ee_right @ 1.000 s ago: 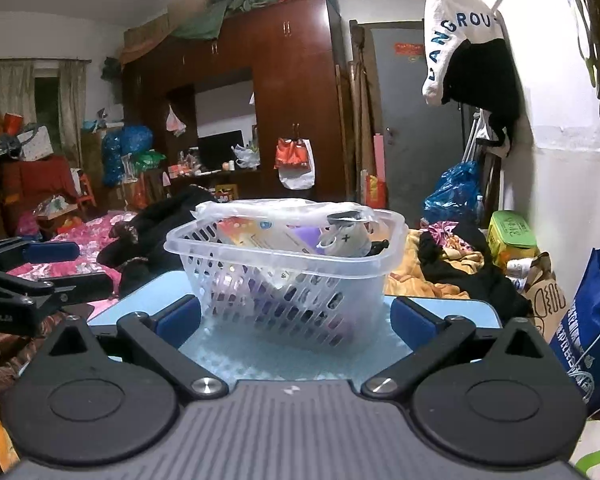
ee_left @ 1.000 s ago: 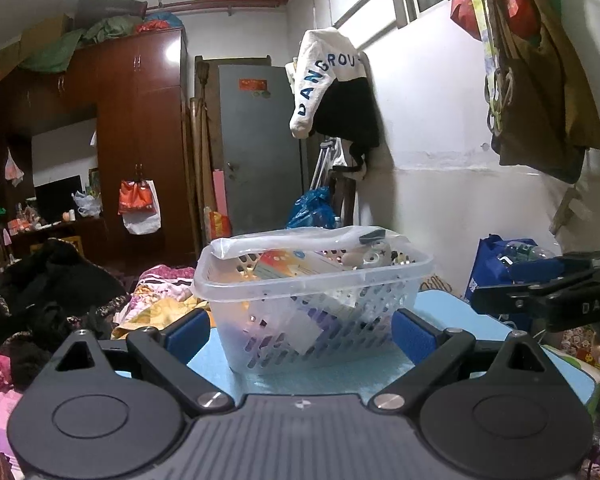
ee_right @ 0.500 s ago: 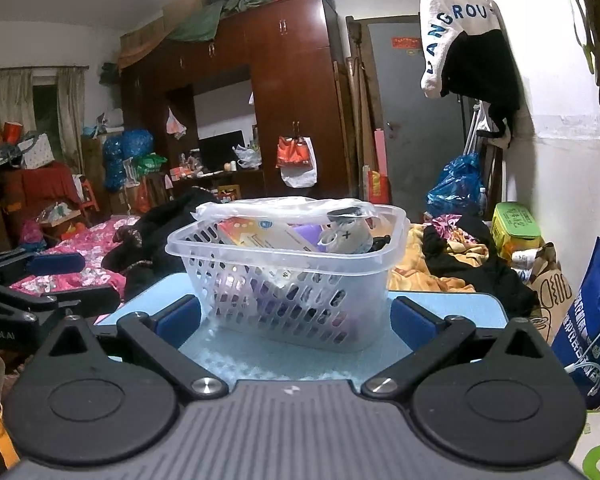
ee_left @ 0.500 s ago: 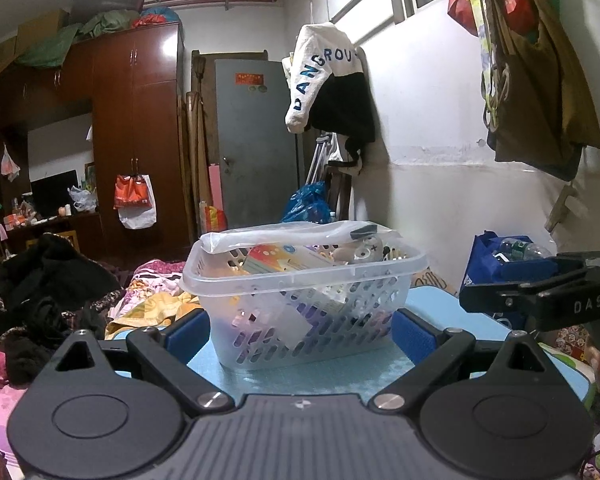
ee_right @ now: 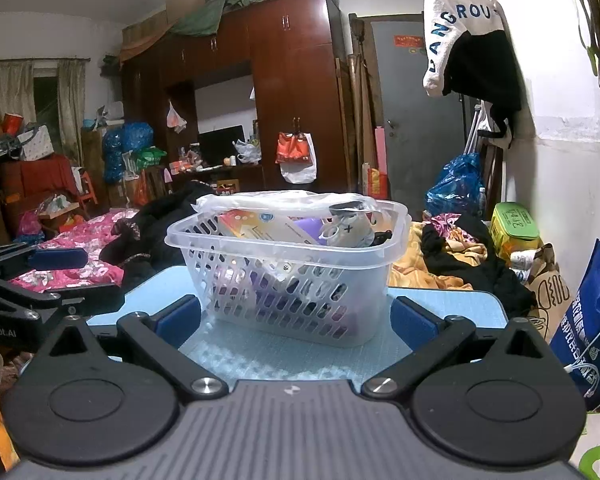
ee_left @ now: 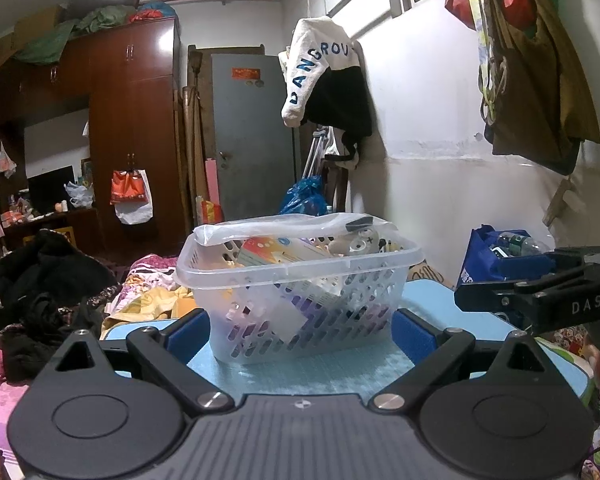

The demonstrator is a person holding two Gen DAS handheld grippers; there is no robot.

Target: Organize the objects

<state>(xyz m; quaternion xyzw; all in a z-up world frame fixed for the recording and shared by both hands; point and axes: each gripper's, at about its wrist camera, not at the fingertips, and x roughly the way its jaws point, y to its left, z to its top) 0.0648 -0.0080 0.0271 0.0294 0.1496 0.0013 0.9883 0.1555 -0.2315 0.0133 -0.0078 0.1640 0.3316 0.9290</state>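
Observation:
A clear plastic basket (ee_left: 300,300) with perforated walls stands on a light blue table (ee_left: 312,372). It holds a colourful card box (ee_left: 276,250), a grey and white toy (ee_left: 356,242), a clear plastic bag over the top and several other small items. My left gripper (ee_left: 300,330) is open and empty, its blue pads on either side of the basket's near end, a little in front of it. My right gripper (ee_right: 296,320) is open and empty too, in front of the same basket (ee_right: 296,280). Each gripper shows at the edge of the other's view.
The table (ee_right: 452,304) is small and its edges are close around the basket. A blue bag (ee_right: 588,320) stands to the right. Clothes and bedding (ee_left: 40,288) lie to the left and behind. A wardrobe (ee_left: 132,132) and a grey door (ee_left: 252,132) are at the back.
Both grippers have drawn back slightly and tilted, so the basket sits a little lower and farther in both views. Both stay open and the basket has not moved.

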